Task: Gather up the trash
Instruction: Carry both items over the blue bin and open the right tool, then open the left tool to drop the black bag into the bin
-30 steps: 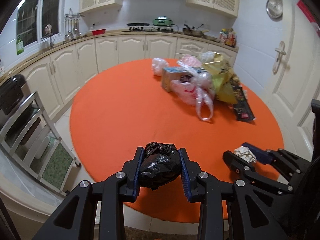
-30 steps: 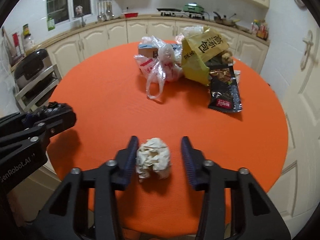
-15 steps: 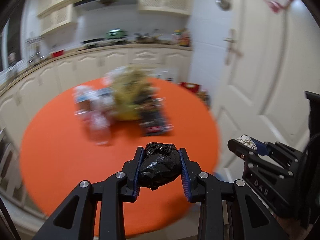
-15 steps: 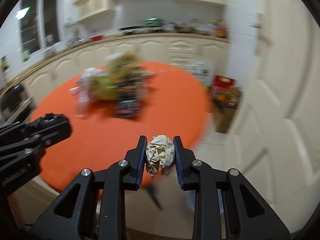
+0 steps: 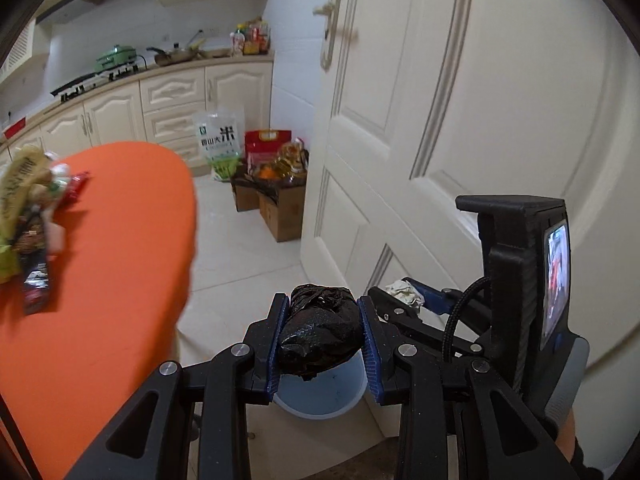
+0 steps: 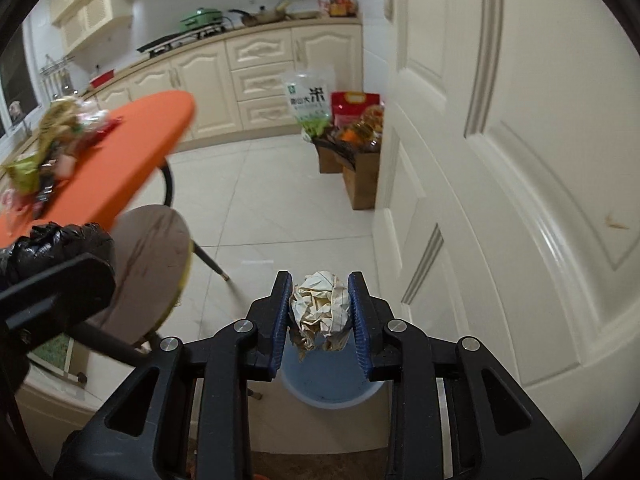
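We read the blue bin (image 6: pixel 328 384) on the floor as our landmark; everything below is placed against it.

Left gripper (image 5: pixel 322 336): blue pads clamped on a black plastic wad (image 5: pixel 318 332), which sits directly above the bin's open mouth in the left wrist view. The wad bulges past the pads top and bottom, so the hold is across its middle. We judge it light, soft and springy, with a glossy film that could slide; the squeeze across the thickest part suits it.

Right gripper (image 6: pixel 320 314): pads clamped on a crumpled paper ball (image 6: pixel 320 312), also hanging straight over the bin. Loose flaps droop below the pads toward the bin. We judge it very light and dry, with creases that give the pads good purchase; nothing fragile here. The right jaws have just been opening a little, yet the ball remains pinched between them.

Up and to the left of the bin, the orange table (image 6: pixel 132 148) carries the remaining trash pile (image 6: pixel 60 136): crinkly wrappers and thin bags, blurred. We expect these to be light, floppy and slippery, best taken at a bunched fold or a knot, not a flat face.

A round stool (image 6: pixel 150 264) stands between the bin and the table.

Both loads should drop freely on release; the plastic may cling to a pad.
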A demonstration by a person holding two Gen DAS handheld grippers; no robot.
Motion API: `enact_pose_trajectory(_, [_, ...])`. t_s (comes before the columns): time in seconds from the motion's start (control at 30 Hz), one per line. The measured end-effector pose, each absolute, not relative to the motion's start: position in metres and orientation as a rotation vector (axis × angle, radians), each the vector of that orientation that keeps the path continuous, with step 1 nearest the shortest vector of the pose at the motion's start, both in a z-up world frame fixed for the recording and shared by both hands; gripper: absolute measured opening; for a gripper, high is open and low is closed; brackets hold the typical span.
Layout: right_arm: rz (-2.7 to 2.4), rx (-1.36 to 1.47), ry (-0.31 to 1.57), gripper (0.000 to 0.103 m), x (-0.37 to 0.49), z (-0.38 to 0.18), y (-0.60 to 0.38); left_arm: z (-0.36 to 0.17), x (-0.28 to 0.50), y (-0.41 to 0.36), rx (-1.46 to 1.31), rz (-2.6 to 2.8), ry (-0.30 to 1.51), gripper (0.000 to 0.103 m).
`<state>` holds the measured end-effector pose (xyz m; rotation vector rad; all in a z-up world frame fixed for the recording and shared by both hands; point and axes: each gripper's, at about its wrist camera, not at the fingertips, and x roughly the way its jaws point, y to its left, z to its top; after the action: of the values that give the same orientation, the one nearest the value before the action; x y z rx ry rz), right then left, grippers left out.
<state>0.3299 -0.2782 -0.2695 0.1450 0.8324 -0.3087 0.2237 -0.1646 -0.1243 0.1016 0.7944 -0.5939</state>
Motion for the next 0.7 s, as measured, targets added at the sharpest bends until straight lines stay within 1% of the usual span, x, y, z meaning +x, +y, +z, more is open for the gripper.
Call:
enact_pose_trajectory(0.1, [-0.311, 0.175, 0.842, 0.030, 0.342, -0.287, -0.299, -0.136, 0.237, -0.179, 0.124, -0.586, 0.812, 0.030])
enact_pose_trajectory(0.17, [-0.311, 0.195, 0.844, 0.041, 0.349, -0.297, -0.310, -0.138, 0.241, -0.186, 0.142, -0.579, 0.813, 0.030])
enact_pose_trajectory(0.2, [-0.332, 0.205, 0.856, 0.055, 0.354, -0.305, -0.318, -0.139, 0.245, -0.190, 0.143, -0.574, 0.818, 0.030])
enact_pose_trajectory(0.23, [-0.335, 0.211, 0.857, 0.059, 0.356, -0.309, -0.322, -0.143, 0.251, -0.195, 0.142, -0.571, 0.826, 0.030])
enact_pose_trajectory(0.3, [-0.335, 0.223, 0.854, 0.061, 0.359, -0.316, -0.331, -0.150, 0.260, -0.207, 0.143, -0.563, 0.838, 0.030])
enact_pose_trajectory(0.33, [-0.337, 0.230, 0.857, 0.066, 0.359, -0.319, -0.334, -0.155, 0.263, -0.212, 0.146, -0.549, 0.849, 0.030])
enact_pose_trajectory(0.4, [-0.350, 0.239, 0.854, 0.072, 0.358, -0.323, -0.345, -0.163, 0.273, -0.223, 0.151, -0.547, 0.859, 0.030])
enact_pose_trajectory(0.6, [-0.382, 0.250, 0.848, 0.075, 0.352, -0.323, -0.363, -0.189, 0.306, -0.252, 0.170, -0.562, 0.894, 0.032])
enact_pose_trajectory(0.7, [-0.407, 0.225, 0.833, 0.079, 0.348, -0.318, -0.366, -0.204, 0.324, -0.265, 0.175, -0.579, 0.946, 0.039])
